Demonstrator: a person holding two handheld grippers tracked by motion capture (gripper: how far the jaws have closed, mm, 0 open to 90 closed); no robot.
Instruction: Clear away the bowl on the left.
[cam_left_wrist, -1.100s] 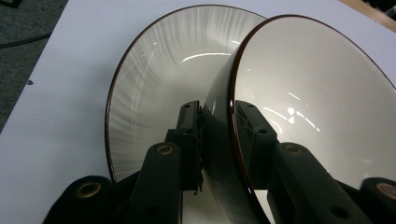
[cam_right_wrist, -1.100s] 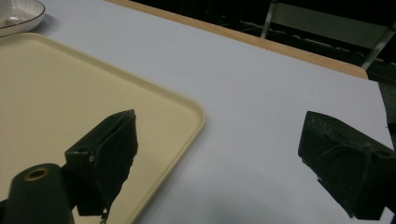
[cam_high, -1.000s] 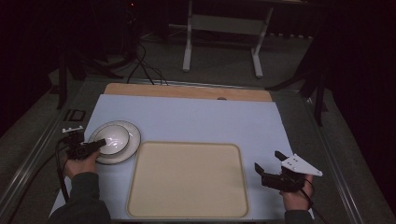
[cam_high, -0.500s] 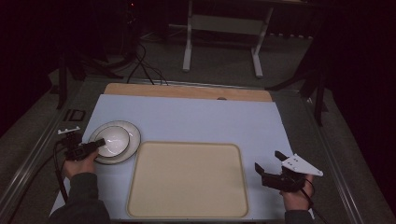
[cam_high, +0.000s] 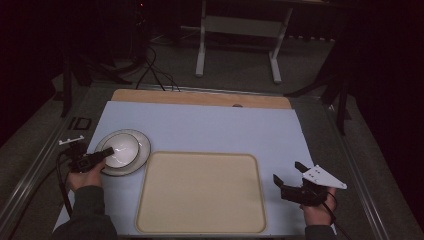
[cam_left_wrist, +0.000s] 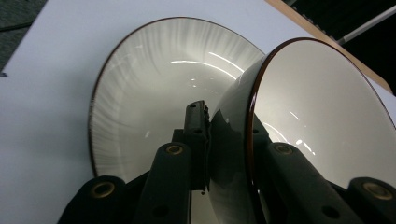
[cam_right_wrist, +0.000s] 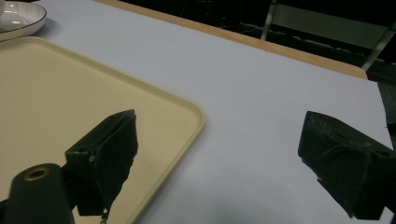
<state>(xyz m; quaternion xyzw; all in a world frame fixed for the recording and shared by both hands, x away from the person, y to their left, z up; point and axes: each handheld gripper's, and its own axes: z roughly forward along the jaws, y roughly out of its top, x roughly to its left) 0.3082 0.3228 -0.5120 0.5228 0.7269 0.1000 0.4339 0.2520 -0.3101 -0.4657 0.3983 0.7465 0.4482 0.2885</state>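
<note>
Left gripper (cam_left_wrist: 208, 140) clamped on rim of white bowl (cam_left_wrist: 322, 112), wall between jaws, bowl tilted over plate (cam_left_wrist: 154, 88) at nine o'clock of tray (cam_high: 200, 192). Right gripper (cam_right_wrist: 217, 154) wide open, holding nothing, at tray's three o'clock edge.

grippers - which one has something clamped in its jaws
The left gripper: shut on the bowl rim, over the plate. The right gripper is open, empty.

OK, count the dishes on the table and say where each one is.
2: a bowl, its wall clamped by the left hand-held gripper, sits on a plate left of the tray.
</note>
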